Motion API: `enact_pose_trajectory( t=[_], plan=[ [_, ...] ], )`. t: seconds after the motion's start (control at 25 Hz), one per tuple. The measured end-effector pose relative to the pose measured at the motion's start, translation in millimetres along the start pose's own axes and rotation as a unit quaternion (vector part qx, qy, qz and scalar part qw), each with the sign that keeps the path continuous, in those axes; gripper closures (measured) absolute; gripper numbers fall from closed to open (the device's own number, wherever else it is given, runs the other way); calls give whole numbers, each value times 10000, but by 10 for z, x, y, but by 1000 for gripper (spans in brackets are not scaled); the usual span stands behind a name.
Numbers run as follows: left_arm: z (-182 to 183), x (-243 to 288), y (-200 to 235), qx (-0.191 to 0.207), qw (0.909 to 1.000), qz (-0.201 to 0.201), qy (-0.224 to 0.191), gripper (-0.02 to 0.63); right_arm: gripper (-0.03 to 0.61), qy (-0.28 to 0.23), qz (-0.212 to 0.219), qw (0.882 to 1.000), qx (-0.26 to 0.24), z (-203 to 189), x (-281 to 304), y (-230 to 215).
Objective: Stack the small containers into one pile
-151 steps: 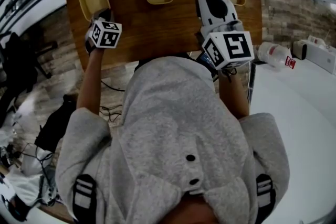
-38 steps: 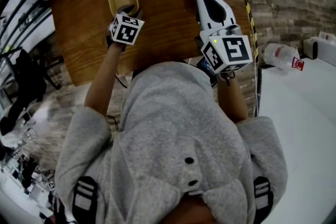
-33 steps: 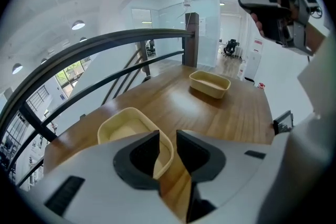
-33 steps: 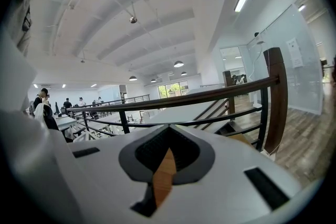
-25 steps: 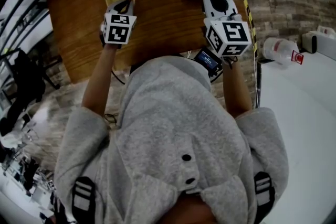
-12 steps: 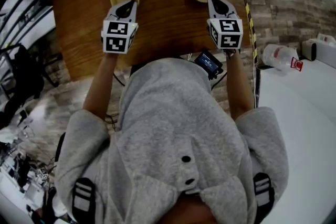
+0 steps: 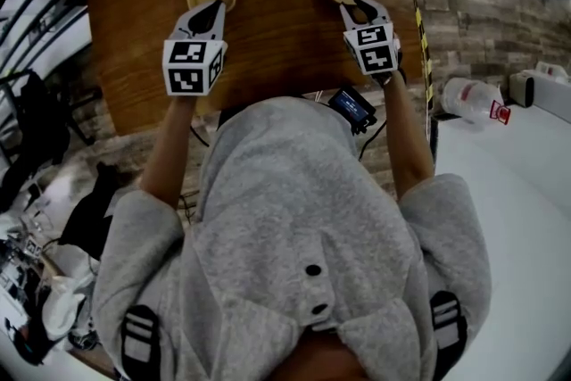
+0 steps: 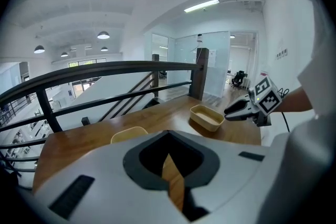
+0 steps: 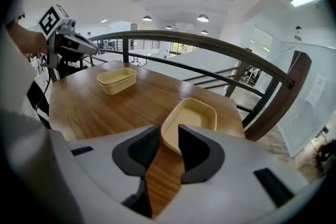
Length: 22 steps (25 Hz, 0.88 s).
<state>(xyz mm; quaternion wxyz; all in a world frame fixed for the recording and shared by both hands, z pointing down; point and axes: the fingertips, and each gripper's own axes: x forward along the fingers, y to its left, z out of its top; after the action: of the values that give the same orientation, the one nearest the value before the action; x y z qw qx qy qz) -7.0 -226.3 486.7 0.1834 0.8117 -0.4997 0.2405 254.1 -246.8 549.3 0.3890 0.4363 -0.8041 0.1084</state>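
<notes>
Right gripper [image 9: 169, 136] fingers [image 9: 197, 152] opening at near rim of the pale-yellow rectangular plastic container [image 9: 191, 115], one o'clock; left gripper [image 8: 168, 139] clenched, empty. Seat rim deep before closing.

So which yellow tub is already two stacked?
The left tub, by the left claw: two rims show, one atop the other. The right tub is single.

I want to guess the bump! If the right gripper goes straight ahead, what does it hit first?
Probably the yellow container: its near rim seems to sit between the right gripper's opening fingers.
</notes>
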Motion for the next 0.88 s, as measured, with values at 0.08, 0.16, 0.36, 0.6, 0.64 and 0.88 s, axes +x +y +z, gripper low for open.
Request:
enact_pose_trajectory(
  t=[0.08,0.16,0.36,0.6,0.64,0.88],
  plan=[
    [-11,-3,5,-8,10000,15,22,601,479,136,-19,9998,-152,-57,52,10],
    [-21,-11,21,-40,10000,33,45,601,488,243,-32,9991,-356,-92,104,20],
    [-79,-22,56,-54,9999,64,126,601,491,469,100,9951,-863,-139,232,107],
    [-109,-17,74,-79,9998,115,151,601,504,727,228,9919,-1015,-248,404,124],
    [-114,-19,70,-80,9998,127,157,601,506,750,240,9914,-1042,-270,421,124],
    [-124,-19,89,-100,9996,173,204,601,514,906,247,9870,-1303,-299,506,122]
  ],
)
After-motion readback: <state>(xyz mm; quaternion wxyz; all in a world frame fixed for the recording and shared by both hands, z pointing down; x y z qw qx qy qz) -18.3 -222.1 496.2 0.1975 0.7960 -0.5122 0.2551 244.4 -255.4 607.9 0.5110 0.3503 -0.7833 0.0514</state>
